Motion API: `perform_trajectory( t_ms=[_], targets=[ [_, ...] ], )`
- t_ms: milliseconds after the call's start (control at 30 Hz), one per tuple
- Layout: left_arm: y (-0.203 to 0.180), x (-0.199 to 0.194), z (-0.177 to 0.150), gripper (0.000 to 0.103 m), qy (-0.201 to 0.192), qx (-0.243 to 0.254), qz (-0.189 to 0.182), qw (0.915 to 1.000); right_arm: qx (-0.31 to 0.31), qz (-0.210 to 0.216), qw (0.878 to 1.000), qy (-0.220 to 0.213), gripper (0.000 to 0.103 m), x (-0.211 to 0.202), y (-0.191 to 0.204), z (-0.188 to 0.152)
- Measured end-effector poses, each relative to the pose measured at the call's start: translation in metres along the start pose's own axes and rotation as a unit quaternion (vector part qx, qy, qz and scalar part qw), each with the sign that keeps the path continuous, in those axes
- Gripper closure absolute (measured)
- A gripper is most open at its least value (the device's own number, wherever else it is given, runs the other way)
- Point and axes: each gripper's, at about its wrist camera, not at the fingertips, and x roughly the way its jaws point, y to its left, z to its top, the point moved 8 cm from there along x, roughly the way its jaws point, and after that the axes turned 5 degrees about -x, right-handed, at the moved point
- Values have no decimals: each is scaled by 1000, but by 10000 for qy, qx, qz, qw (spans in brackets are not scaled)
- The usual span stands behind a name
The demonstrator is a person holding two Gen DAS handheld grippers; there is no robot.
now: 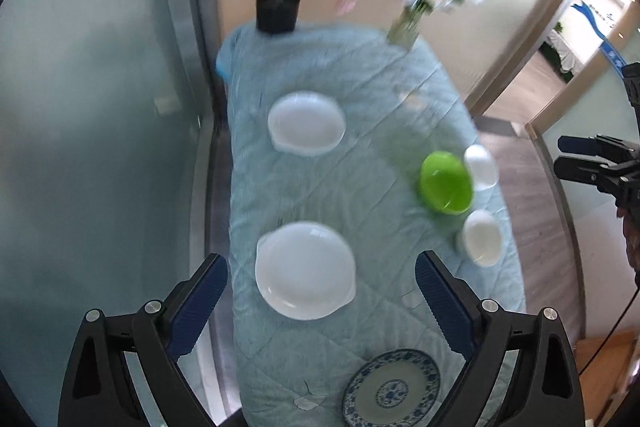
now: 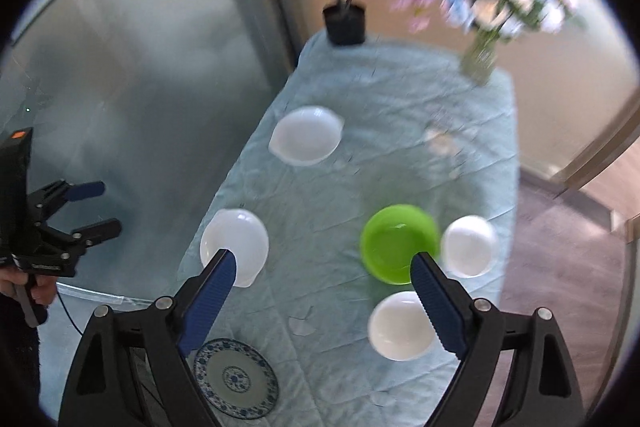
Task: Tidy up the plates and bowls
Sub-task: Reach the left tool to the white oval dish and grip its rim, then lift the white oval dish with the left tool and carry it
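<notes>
Left wrist view: the left gripper point(image 1: 320, 291) hangs with jaws spread wide and empty above a near white handled plate point(image 1: 305, 270) on the pale blue quilted tablecloth point(image 1: 360, 75). A far white handled plate point(image 1: 306, 123) lies further on, with bare cloth between them. A green plastic bowl point(image 1: 446, 183) and two small white bowls point(image 1: 481, 166) point(image 1: 482, 237) crowd the table's right edge. A blue-patterned plate point(image 1: 392, 389) sits at the near edge. In the right wrist view, the right gripper point(image 2: 322, 269) is likewise wide open, holding nothing, above the cloth's clear middle.
</notes>
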Motion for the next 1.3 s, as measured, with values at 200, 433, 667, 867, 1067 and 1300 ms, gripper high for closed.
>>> perform_trajectory(
  t_ms=[200,433,667,867,1067,1300],
  targets=[
    [53,94,-27,16,694,-387,137,9967,-123,265,9966,771,16,105,21,-4],
    [83,172,-52,22,1215,-620,54,9906,-34,586,9873,1477,25,200,42,-20],
    [93,219,-65,22,1451,-717,97,9868,67,934,9777,1878,40,256,63,-42],
    [92,232,-70,42,1501,-868,-115,9848,75,873,9778,1904,45,278,73,-46],
    [97,237,-75,69,1585,-1145,-208,9805,-105,1027,9733,2051,58,291,96,-53],
    [108,243,-85,87,1656,-1380,-321,9760,-70,972,9740,2046,78,297,107,-54]
  ],
)
